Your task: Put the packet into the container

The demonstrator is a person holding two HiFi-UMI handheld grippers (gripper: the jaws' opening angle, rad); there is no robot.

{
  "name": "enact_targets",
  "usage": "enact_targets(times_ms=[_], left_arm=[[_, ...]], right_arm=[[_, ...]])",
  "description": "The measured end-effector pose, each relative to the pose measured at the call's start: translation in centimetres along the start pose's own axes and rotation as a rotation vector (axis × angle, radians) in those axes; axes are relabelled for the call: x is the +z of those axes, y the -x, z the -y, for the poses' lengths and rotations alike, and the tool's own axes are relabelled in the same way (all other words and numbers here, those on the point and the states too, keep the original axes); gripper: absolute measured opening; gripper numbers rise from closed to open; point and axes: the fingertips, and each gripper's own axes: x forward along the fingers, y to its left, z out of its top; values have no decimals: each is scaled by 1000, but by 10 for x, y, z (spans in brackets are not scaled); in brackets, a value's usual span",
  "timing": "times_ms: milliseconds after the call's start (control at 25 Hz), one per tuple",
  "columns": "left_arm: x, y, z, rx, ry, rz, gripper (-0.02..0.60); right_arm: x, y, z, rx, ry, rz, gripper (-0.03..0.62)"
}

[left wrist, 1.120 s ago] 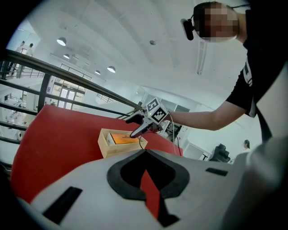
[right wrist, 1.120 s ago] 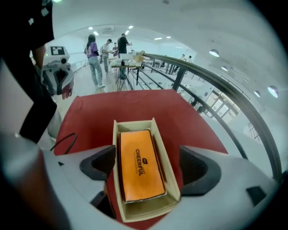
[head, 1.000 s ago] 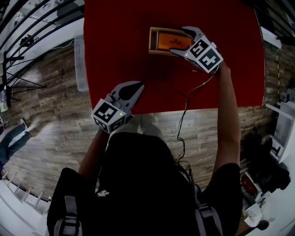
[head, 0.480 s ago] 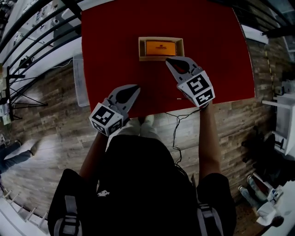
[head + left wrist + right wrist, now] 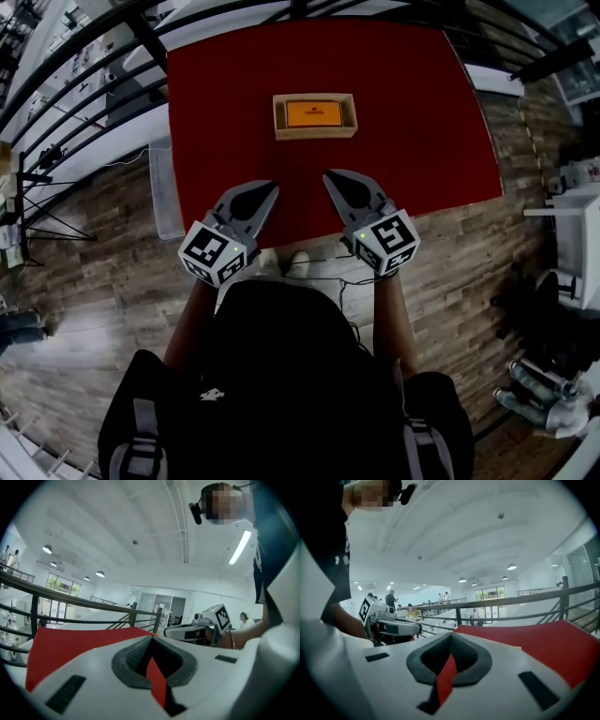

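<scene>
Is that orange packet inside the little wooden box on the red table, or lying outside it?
Inside. In the head view the flat orange packet lies within the shallow wooden container, its rim showing on all sides.

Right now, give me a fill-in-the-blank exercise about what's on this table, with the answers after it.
The packet lying in the wooden container is coloured ____.
The table under the container is ____.
The left gripper and the right gripper hold nothing, and the jaws of each are ____.
Both grippers sit at the table's ____ edge.

Missing words: orange; red; shut; near
</scene>
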Motion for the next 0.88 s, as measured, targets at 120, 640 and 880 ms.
enact_targets(times_ms=[120, 640, 880], left_arm=[[4, 5, 9, -10, -23, 9, 3], [13, 23, 24, -26, -55, 37, 3], [16, 26, 25, -27, -49, 49, 3]], right_arm=[[-7, 10, -12, -17, -43, 18, 20], [3, 25, -48, -17, -41, 70, 20], [5, 27, -52, -20, -37, 75, 20]])
